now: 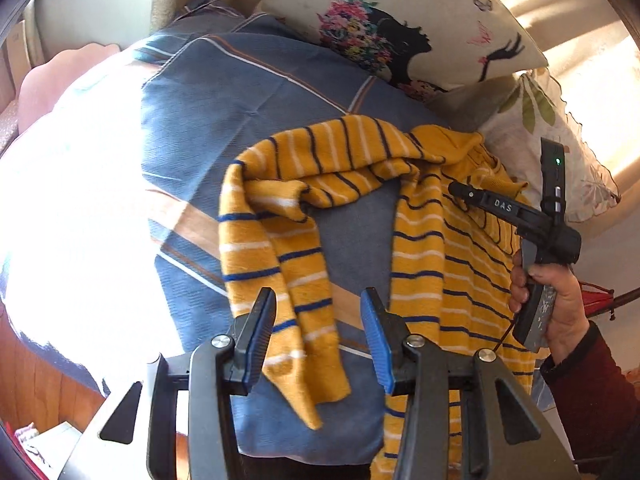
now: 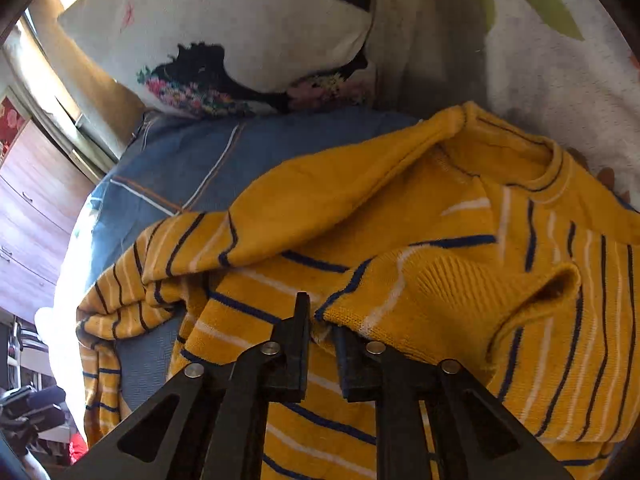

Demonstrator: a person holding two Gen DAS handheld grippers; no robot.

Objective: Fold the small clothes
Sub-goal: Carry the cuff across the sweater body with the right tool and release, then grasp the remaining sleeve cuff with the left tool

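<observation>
Sunlit bedding fills both views: a blue bedspread (image 1: 248, 92) with pale stripes, two printed pillows (image 1: 400, 20) at its head, and glare washing out the bed's left side.

On the bedspread lies a yellow striped sweater (image 1: 452, 248), collar toward the pillows, body flat on the right. One sleeve (image 1: 276, 240) arcs out from the shoulder and runs back down toward the left gripper (image 1: 318, 340), whose blue-padded jaws stand wide, one on each side of the sleeve near its cuff, not closed on it.

The right gripper (image 2: 322, 328) sits low over the chest. Its jaws are narrow, and a ribbed cuff (image 2: 460, 292) of the other sleeve lies at their tips; the knit edge seems to sit between them, so I judge it pinched, though only thinly. In the left view the right hand (image 1: 556, 300) holds that gripper over the sweater.

By my reckoning the sleeves are being folded in and the body fold is not yet done.

Risks from here:
- The thin bite on the cuff may slip, since the knit is thick and springy.
- The left jaws could catch the bedspread with the sleeve, dragging both.
- The bunched shoulder may fold in crooked.
- Glare hides the left edge of the bed.
</observation>
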